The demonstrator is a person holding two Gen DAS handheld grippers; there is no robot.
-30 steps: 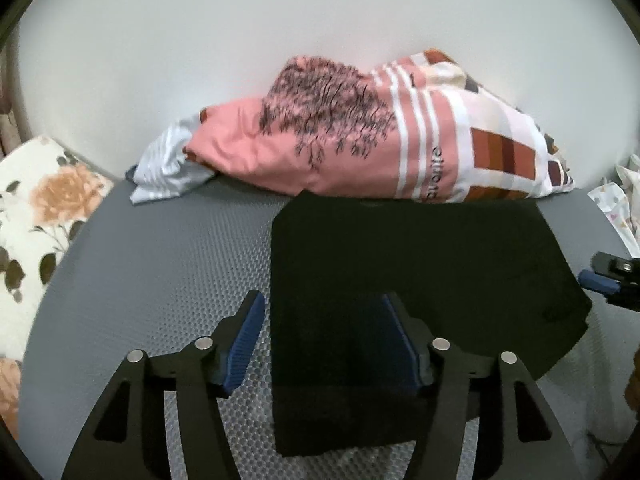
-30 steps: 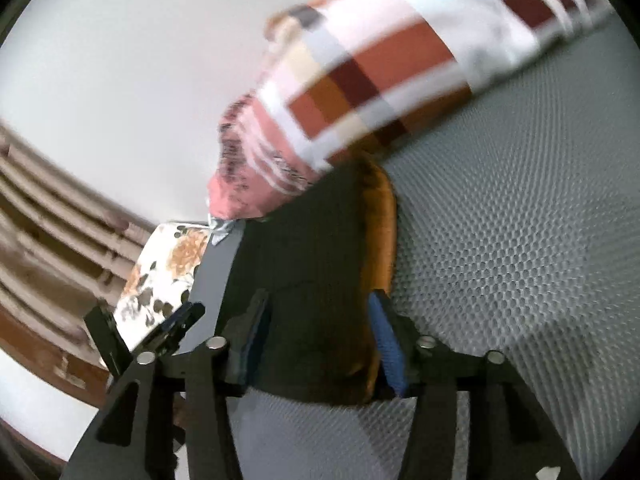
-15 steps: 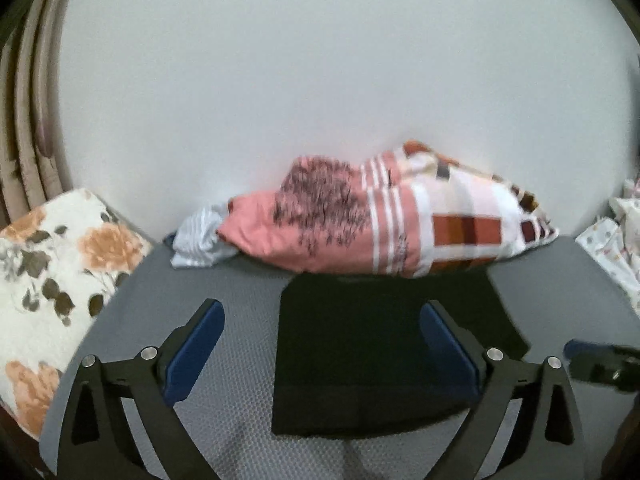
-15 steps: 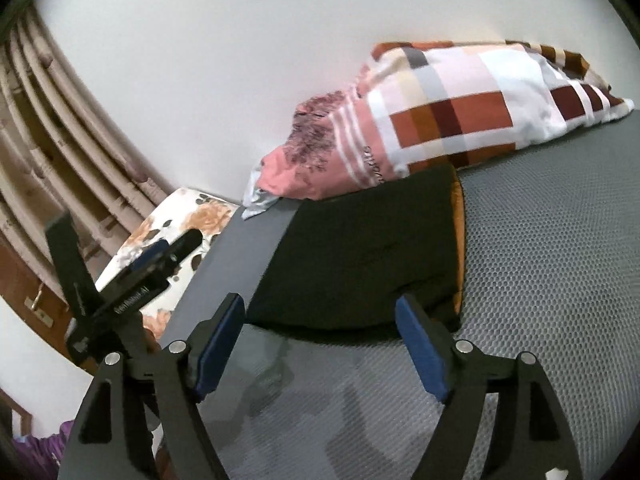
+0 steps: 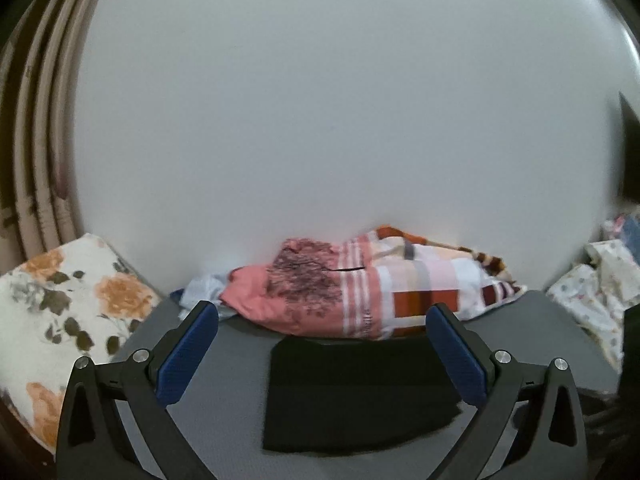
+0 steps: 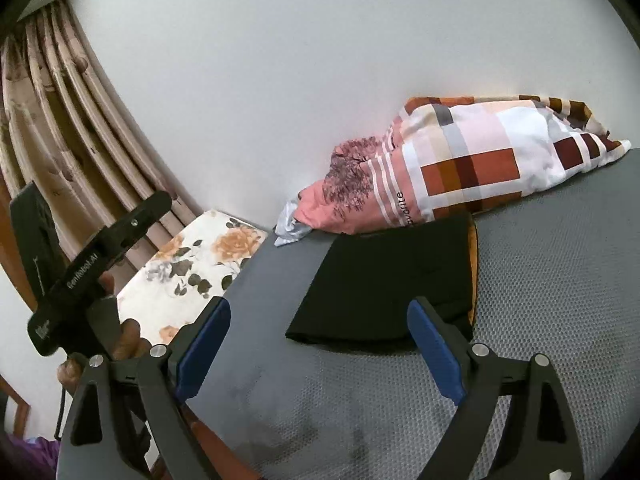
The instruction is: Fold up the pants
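Grey honeycomb-textured bed surface carries the flat-folded black pants; we read folding as finished. Left hand-held gripper and right hand-held gripper have just been opening, both spread, nothing between; next we only tidy edges.

Pink-and-checked patchwork pillow lying against white wall; floral white cushion sitting beside grey mesh mattress; beige curtain hanging left.
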